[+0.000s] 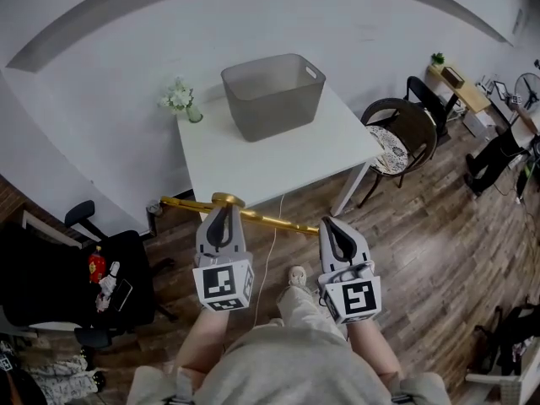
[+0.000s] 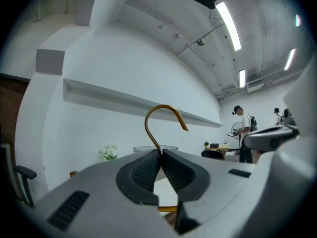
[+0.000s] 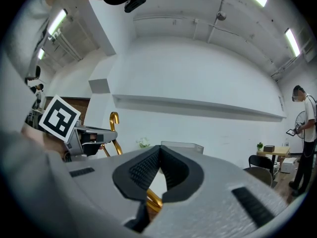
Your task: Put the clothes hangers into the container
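Fingers (image 2: 143, 170) of left gripper (image 2: 161, 153) clamp hanger (image 2: 146, 125), head view shows container (image 1: 274, 99)

Light grey plastic shells on left gripper (image 1: 224, 210) and right gripper (image 1: 330, 224), tapered to the tip. Black ribbed pads (image 2: 147, 170) set inside. White marker cubes (image 1: 224, 283) with black square patterns behind. Pale grey-beige top (image 1: 291, 369), matching trousers, light shoe (image 1: 297, 275).
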The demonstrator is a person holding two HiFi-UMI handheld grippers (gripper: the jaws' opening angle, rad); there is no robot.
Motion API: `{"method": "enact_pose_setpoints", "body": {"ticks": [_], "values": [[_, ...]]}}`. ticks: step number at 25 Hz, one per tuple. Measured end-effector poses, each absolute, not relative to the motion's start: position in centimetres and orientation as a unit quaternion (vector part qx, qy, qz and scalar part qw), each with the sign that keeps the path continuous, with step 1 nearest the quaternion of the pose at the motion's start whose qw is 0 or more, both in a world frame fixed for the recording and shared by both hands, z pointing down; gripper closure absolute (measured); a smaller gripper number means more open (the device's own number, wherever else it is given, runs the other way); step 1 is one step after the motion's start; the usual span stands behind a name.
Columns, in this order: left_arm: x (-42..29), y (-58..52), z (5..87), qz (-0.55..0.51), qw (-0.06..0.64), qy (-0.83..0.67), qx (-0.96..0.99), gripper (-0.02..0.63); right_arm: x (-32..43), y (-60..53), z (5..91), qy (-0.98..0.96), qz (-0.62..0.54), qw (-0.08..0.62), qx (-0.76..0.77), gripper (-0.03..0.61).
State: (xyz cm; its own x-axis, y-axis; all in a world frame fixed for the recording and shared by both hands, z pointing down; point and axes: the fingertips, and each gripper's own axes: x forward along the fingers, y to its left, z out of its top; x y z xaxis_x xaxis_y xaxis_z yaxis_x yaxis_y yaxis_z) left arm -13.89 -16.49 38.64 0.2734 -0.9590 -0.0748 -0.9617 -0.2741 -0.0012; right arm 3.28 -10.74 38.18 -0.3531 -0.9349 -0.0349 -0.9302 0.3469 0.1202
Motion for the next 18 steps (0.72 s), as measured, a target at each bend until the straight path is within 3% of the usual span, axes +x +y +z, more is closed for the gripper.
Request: {"method": "enact_pose_setpoints", "body": {"ticks": [18], "values": [[-9.8, -33.9, 36.8, 0.043, 0.021, 0.620, -0.783, 0.591, 7.5, -27.9, 37.4, -0.842, -0.068, 0.022, 0.534, 0.583]]}}
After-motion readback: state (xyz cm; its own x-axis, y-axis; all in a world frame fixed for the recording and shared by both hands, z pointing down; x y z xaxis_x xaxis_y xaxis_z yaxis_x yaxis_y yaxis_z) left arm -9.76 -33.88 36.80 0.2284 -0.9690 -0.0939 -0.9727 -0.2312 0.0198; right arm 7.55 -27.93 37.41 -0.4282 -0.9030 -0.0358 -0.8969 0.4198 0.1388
